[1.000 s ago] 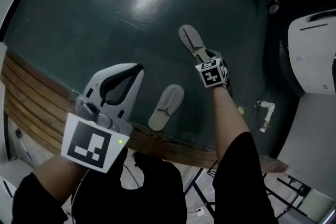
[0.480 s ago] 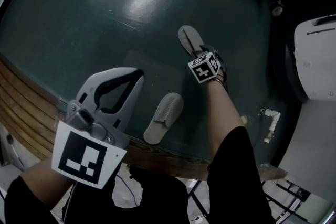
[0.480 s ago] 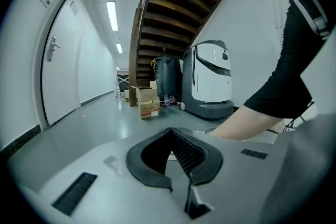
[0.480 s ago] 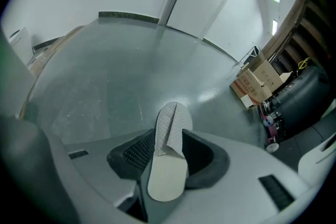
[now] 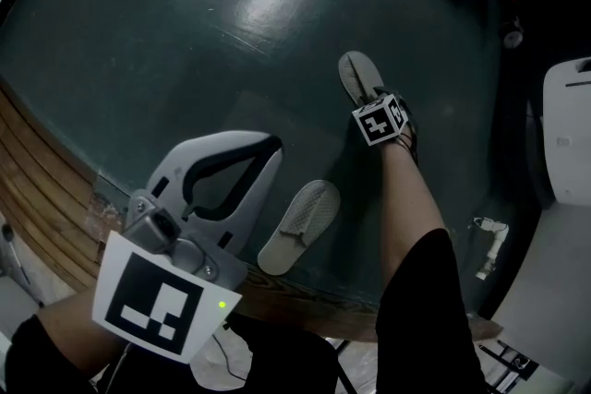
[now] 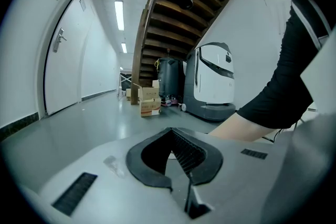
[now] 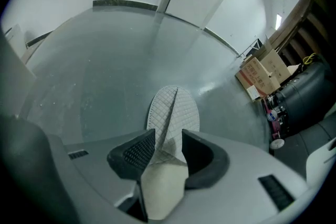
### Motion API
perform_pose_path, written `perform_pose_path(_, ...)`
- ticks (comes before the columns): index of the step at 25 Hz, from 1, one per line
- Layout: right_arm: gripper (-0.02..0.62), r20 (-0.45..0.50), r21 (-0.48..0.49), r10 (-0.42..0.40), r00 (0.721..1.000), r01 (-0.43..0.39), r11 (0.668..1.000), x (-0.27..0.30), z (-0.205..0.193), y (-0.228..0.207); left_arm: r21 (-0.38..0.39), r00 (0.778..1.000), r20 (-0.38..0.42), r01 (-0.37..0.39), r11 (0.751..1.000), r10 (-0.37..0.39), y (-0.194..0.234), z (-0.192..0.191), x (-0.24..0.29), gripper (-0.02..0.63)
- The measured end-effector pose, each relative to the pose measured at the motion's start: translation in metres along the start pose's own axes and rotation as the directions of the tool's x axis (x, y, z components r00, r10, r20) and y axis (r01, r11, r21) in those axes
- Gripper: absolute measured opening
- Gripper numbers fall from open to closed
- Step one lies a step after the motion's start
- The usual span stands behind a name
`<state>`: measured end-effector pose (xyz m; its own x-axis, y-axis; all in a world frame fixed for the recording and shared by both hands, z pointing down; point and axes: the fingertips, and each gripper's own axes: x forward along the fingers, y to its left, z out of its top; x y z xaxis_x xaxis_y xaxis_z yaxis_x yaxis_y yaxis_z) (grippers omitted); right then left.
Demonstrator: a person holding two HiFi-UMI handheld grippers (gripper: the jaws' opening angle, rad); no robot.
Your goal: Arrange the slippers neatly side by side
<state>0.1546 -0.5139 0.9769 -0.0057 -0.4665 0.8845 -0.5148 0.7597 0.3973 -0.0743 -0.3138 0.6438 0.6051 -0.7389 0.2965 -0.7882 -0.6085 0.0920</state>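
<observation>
Change: the right claw (image 7: 168, 145) stays clamped on the far slipper (image 5: 358, 75), which now lies less slanted in the head view than a second ago.
Meaning: the gap to the near slipper (image 5: 298, 226) is not closed; the pairing is probably still to do.
Left claw (image 6: 171, 134): pressed together, nothing in it, held up near the body.
Slippers: pale, quilted, thin-soled; both over the dark floor (image 5: 185, 32), apart and at different angles.
</observation>
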Motion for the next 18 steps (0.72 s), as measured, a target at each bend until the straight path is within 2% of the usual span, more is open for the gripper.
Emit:
perform_pose_path(3,0.137,-0.028,0.032,0.007,1.000,-0.006,0.999,0.012,-0.004,-0.003,-0.043,0.999,0.035,0.000,0.999,0.002,0.003,-0.008,0.001,0.000)
perform_pose_path(7,0.132,-0.048,0.044,-0.009,0.999,0.011,0.999,0.018,-0.009,-0.006,-0.047,0.999,0.036,0.020,0.999,-0.019,-0.001,-0.016,0.003,0.000)
perform_pose_path(8,0.098,-0.053,0.036,-0.026,0.998,0.028,0.999,0.017,-0.009,-0.008,-0.052,0.999,0.032,0.024,0.998,-0.023,-0.001,-0.017,0.003,0.000)
perform_pose_path(9,0.032,-0.057,0.027,-0.043,0.997,0.045,0.999,0.015,-0.008,-0.010,-0.058,0.999,0.030,0.028,0.998,-0.026,-0.002,-0.018,0.002,0.000)
perform_pose_path(10,0.023,-0.059,0.022,-0.056,0.997,0.057,0.998,0.012,-0.008,-0.011,-0.062,0.999,0.031,0.031,0.998,-0.029,-0.003,-0.017,0.000,0.000)
perform_pose_path(18,0.012,-0.062,0.074,-0.084,0.995,0.088,0.993,-0.041,-0.016,-0.019,-0.052,0.998,0.035,0.061,0.997,-0.059,-0.023,0.018,-0.011,0.000)
